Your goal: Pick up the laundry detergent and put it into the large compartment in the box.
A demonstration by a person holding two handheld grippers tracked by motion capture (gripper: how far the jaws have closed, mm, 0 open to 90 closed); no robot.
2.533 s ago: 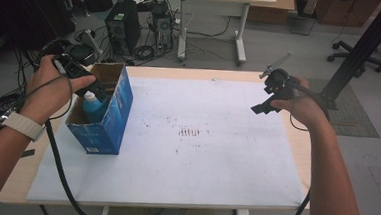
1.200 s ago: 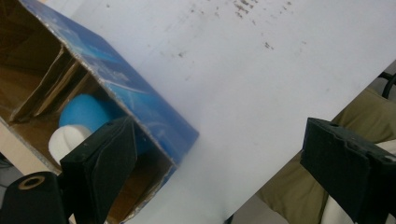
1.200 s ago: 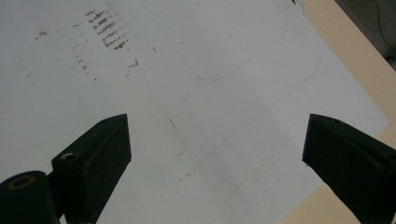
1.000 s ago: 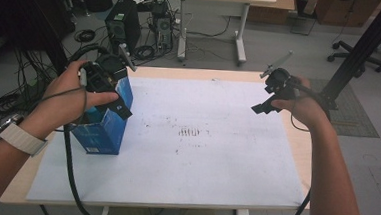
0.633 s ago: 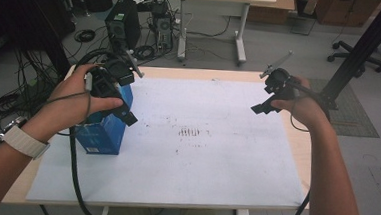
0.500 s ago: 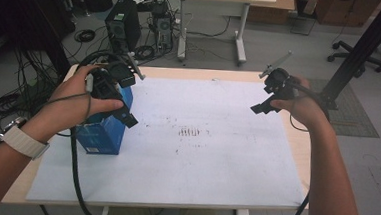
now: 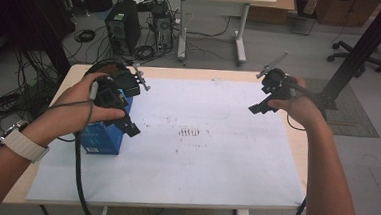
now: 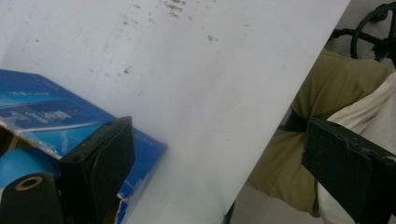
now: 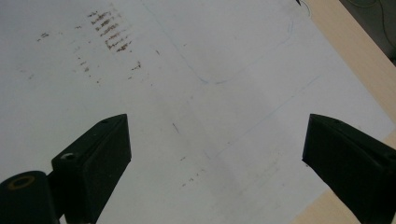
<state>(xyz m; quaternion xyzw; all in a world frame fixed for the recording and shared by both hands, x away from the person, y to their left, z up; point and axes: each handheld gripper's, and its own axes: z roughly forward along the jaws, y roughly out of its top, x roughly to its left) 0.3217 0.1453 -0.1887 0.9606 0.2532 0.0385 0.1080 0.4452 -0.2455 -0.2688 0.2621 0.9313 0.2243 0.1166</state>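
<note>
Left gripper [image 7: 123, 117] is hovering at centre left of the high view, above the right edge of the blue box [image 7: 100, 136], gripped by the left hand [image 7: 80, 108]. In the left gripper view its jaws are standing wide apart and empty; between them are the white paper sheet [image 8: 201, 88] and, at the right, a trouser leg [image 8: 322, 102] past the table edge. The box [image 8: 56, 116] is sitting at lower left of that view, its open top facing up, partly behind the left jaw, with something light blue [image 8: 21, 161] inside. The jaws aren't touching the box as far as the frames show.

Right gripper [image 7: 259, 107] is hanging at upper right of the high view, in the right hand [image 7: 299, 105], above the sheet [image 7: 200, 158] and well apart from the box. In the right gripper view its jaws are gaping wide with nothing between them, looking down on bare paper with brown smudges [image 9: 109, 30] at upper left and the wooden table edge [image 9: 359, 51] at upper right.

The box is resting on the sheet near the table's left edge.
</note>
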